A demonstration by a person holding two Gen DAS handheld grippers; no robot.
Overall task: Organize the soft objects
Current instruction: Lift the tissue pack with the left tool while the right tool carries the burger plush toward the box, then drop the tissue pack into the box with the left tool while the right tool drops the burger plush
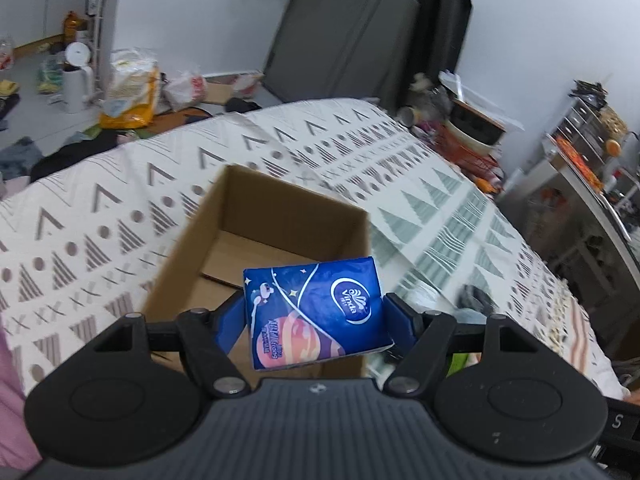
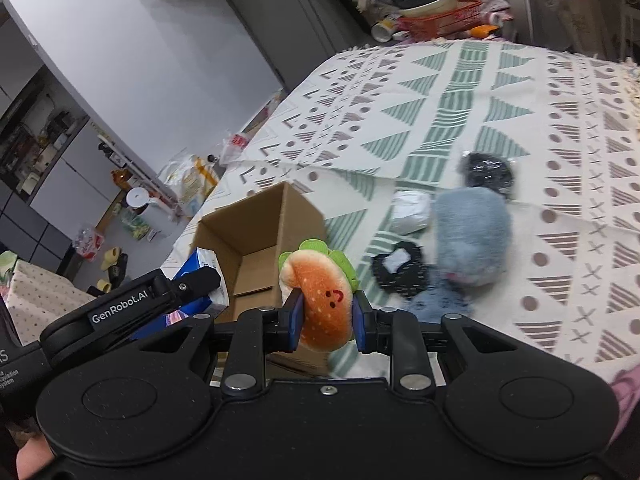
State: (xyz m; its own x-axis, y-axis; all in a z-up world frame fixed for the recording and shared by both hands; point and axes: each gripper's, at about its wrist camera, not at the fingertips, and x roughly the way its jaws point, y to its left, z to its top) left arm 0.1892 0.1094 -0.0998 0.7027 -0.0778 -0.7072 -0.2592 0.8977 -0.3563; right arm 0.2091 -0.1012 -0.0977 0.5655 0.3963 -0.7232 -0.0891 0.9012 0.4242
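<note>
A: What has the left gripper (image 1: 316,312) got?
B: Its jaws are set fairly wide, clamped on a glossy blue Vinda tissue pack (image 1: 318,312), rectangular and tilted, held above the open cardboard box (image 1: 256,216).
A: And the right gripper (image 2: 326,316)?
B: Narrower jaws, squeezing a plush hamburger toy (image 2: 322,300): orange bun with a stitched face and green felt lettuce, just beside the box's near corner.
A: What is under them?
B: A bed with a cream patterned blanket (image 2: 500,92) of green and brown triangles. On it lie a fuzzy grey-blue plush (image 2: 472,232), a white crinkled bundle (image 2: 410,210) and two dark items, blurred.
</note>
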